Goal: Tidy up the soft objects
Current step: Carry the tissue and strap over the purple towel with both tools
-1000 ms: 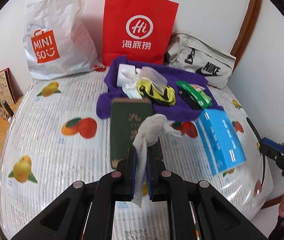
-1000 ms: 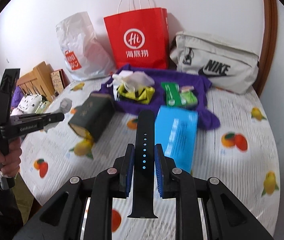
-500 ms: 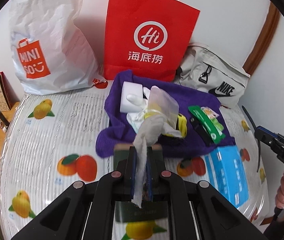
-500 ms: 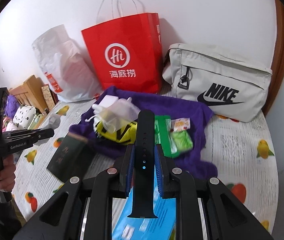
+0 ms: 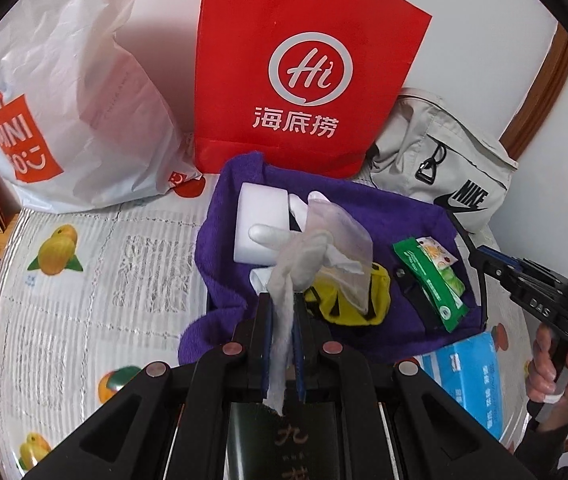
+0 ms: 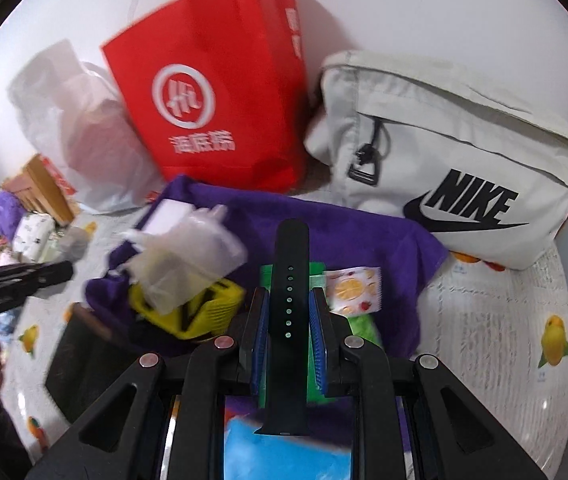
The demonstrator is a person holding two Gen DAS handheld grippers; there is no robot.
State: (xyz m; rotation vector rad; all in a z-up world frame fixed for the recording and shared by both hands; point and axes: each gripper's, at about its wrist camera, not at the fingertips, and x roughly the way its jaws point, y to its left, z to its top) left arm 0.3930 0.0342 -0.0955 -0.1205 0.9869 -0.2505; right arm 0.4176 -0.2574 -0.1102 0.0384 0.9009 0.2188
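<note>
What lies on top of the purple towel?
On the purple towel: a white box, a clear plastic bag, a yellow-black item, green packets. Anything beneath them is hidden.

Dark green box [image 5: 284, 432] mostly hidden under left tool [image 5: 282, 320]; label perhaps unreadable.

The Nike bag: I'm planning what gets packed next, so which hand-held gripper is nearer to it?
Right. The right hand-held gripper is just before the Nike bag; the left hand-held gripper sits further left, over the purple towel.
</note>
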